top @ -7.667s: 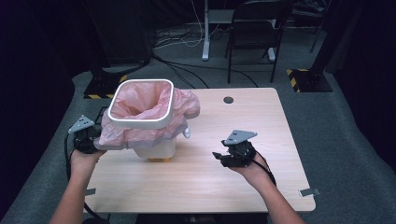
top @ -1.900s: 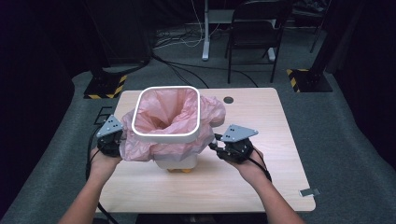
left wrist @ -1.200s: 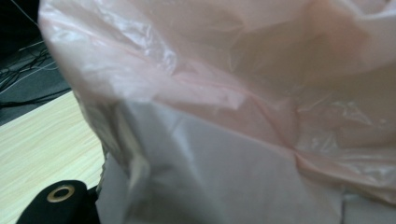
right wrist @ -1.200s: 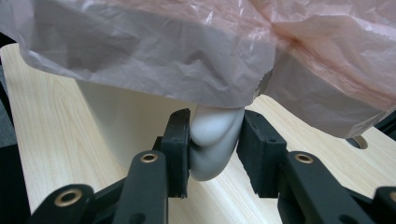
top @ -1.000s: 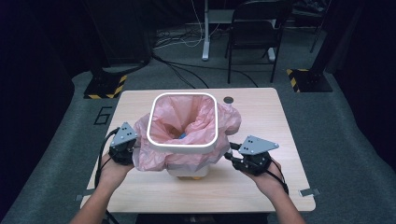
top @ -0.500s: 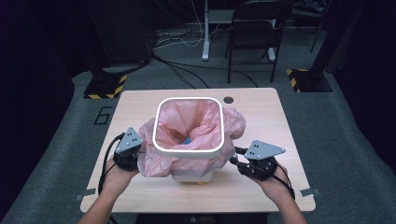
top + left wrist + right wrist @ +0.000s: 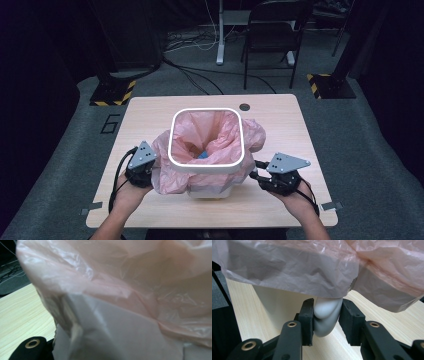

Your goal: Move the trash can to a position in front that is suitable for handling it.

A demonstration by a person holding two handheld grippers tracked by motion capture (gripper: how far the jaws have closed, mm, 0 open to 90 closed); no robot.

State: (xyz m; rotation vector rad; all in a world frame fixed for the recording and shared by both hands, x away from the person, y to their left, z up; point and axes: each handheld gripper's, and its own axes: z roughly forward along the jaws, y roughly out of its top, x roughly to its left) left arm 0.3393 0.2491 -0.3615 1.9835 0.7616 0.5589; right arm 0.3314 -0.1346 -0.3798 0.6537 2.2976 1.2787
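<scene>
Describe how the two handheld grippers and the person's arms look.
Both the left gripper and right gripper are black, each topped by a grey three-cornered plate with small dark holes. Black cables trail from them. The right gripper's jaws are blocky, with brass-coloured rivets. The forearms are bare; no sleeves show.

pink plastic bag liner (image 7: pixel 130 277): crumpled, close up, draped over white bin wall (image 7: pixel 130 340) | black jaw with brass rivet, bottom left | light wooden table (image 7: pixel 22 315) at left

Table (image 7: pixel 150 107) brightly lit from overhead, room behind dark; bin rim (image 7: pixel 206 167) glares white; left gripper view soft, blurred bag (image 7: pixel 140 280) right at claw; right gripper view sharper
</scene>
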